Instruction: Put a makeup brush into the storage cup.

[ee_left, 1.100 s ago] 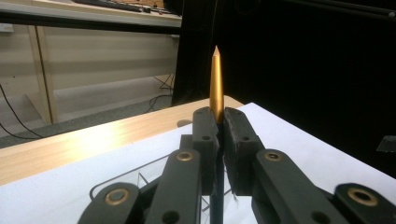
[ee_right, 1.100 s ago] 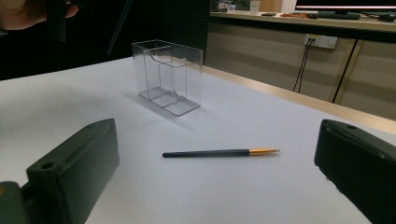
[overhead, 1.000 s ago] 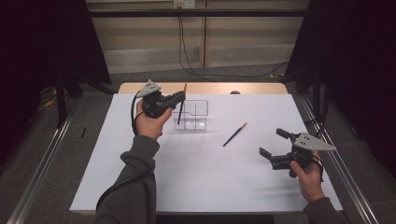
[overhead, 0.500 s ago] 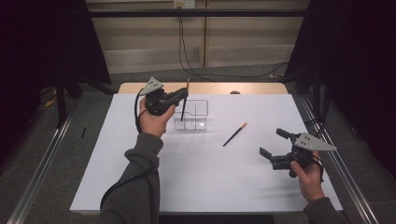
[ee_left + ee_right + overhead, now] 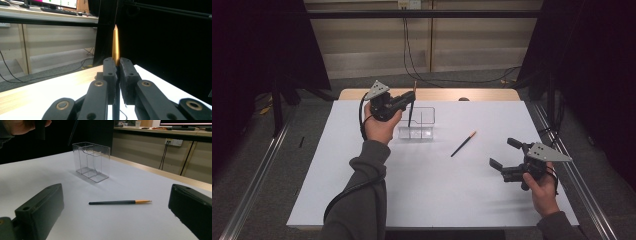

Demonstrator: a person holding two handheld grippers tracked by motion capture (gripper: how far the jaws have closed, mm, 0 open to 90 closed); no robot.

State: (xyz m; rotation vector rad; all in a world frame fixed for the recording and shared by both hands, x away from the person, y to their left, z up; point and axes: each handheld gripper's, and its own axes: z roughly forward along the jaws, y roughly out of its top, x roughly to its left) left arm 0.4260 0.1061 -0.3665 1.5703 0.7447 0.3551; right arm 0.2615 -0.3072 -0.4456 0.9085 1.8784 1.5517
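My left gripper (image 5: 408, 101) is shut on a black pen with a gold tip (image 5: 411, 111), held upright above the clear plastic organiser (image 5: 418, 125). In the left gripper view the gold tip (image 5: 115, 45) stands up between the pressed pads (image 5: 110, 70). A second black pen with a gold end (image 5: 463, 144) lies flat on the white table to the right of the organiser. My right gripper (image 5: 504, 154) hovers open near the table's right side, aimed at that pen (image 5: 119, 202) and the organiser (image 5: 91, 161).
The white table top (image 5: 422, 190) has a wooden strip (image 5: 482, 95) along its far edge. Metal rails (image 5: 257, 175) run along both sides. Cables hang at the back wall.
The left gripper has carried its pen a little toward the far side, over the organiser. The right gripper has stayed put.
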